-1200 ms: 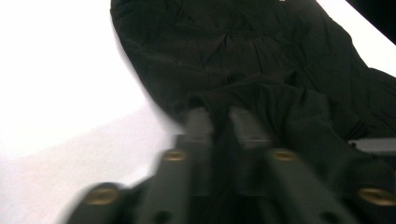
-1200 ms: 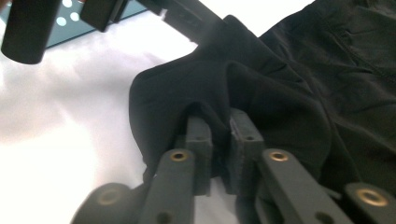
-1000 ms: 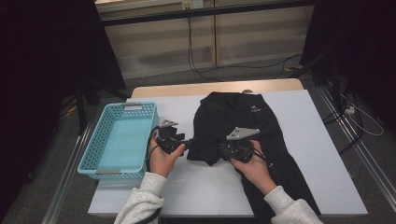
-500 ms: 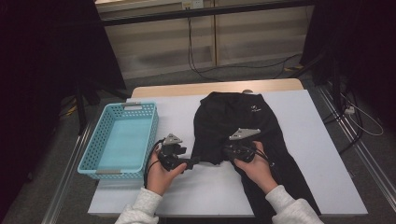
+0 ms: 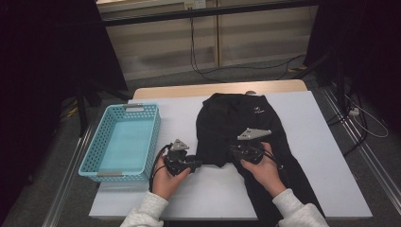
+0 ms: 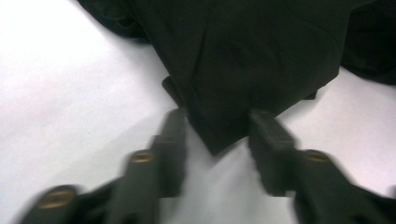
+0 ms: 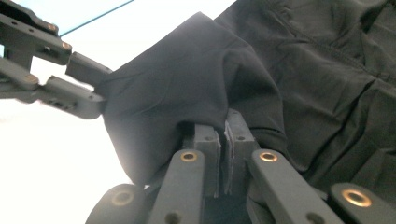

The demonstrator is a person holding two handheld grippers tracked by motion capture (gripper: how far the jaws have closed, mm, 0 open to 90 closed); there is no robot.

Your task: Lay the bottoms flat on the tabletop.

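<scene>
A black garment (image 5: 236, 123) lies spread on the white table (image 5: 321, 156), its lower part running to the near edge. My right gripper (image 5: 231, 152) is shut on a raised fold of it, and the fabric (image 7: 187, 74) drapes over the closed pads of that gripper (image 7: 223, 126). My left gripper (image 5: 198, 163) reaches in from the left at the same fold. Its jaws have just been closing, with a corner of the cloth (image 6: 261, 51) between them. The tips of this gripper (image 6: 217, 116) touch the cloth's edges, with a gap still between them. From the right gripper view, the left gripper (image 7: 91, 86) meets the fold's edge.
A light blue plastic basket (image 5: 124, 108) stands empty at the table's left side, close to my left hand. Bare white table lies between the basket and the garment and to the garment's right. Dark floor, cables and stands surround the table.
My left hand has come down toward the near edge and a little right, up to the garment's corner, and its jaws have narrowed. The right gripper has stayed put, still holding the fold.
</scene>
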